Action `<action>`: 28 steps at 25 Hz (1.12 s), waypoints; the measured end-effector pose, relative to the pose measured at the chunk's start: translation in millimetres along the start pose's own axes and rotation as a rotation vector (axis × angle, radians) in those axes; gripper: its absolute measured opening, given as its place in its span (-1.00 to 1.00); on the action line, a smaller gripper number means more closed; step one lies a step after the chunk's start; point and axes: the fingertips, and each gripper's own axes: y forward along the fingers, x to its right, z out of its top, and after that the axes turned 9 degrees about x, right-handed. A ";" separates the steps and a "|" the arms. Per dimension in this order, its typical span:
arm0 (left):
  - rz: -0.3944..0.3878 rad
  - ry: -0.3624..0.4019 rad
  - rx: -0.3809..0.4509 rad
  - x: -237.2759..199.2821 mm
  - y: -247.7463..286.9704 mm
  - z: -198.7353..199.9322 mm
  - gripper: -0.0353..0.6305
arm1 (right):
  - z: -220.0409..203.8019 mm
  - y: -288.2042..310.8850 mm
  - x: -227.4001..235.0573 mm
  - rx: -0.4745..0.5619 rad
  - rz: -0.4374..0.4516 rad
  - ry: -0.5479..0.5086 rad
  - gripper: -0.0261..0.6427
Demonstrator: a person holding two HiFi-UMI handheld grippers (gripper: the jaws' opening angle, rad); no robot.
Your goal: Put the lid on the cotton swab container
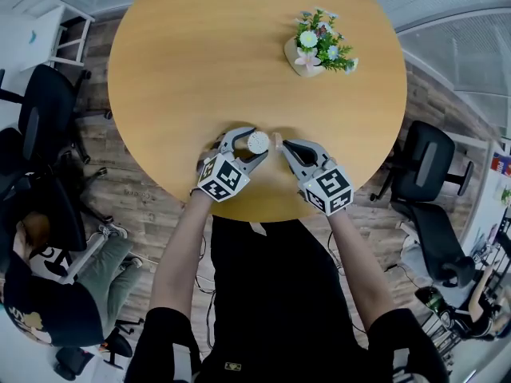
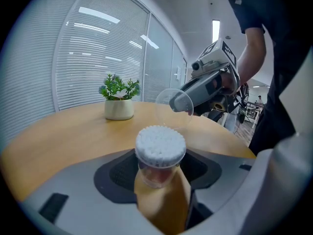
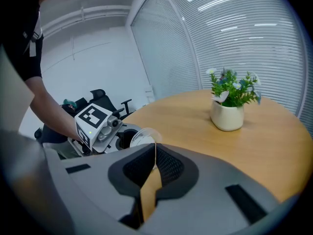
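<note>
No legible text anywhere (the marker cubes show only square patterns).

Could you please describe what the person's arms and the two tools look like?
Both the left tool and the right tool have grey curved jaws with dark textured pads, and each carries a white cube printed with black square markers. The person wears a black top with short sleeves; no cables show.
</note>
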 end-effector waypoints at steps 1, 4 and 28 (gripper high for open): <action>0.000 -0.001 -0.001 0.1 0.0 0.1 -0.10 | 2.3 1.2 -3.5 0.004 0.007 -0.002 -0.91; -0.003 -0.002 -0.001 0.4 0.7 -0.2 -0.10 | 7.9 5.0 -12.1 0.011 0.025 -0.014 -0.91; -0.003 -0.024 0.003 0.2 1.4 -2.4 -0.09 | 7.7 43.1 -47.1 -0.107 0.114 -0.247 -0.91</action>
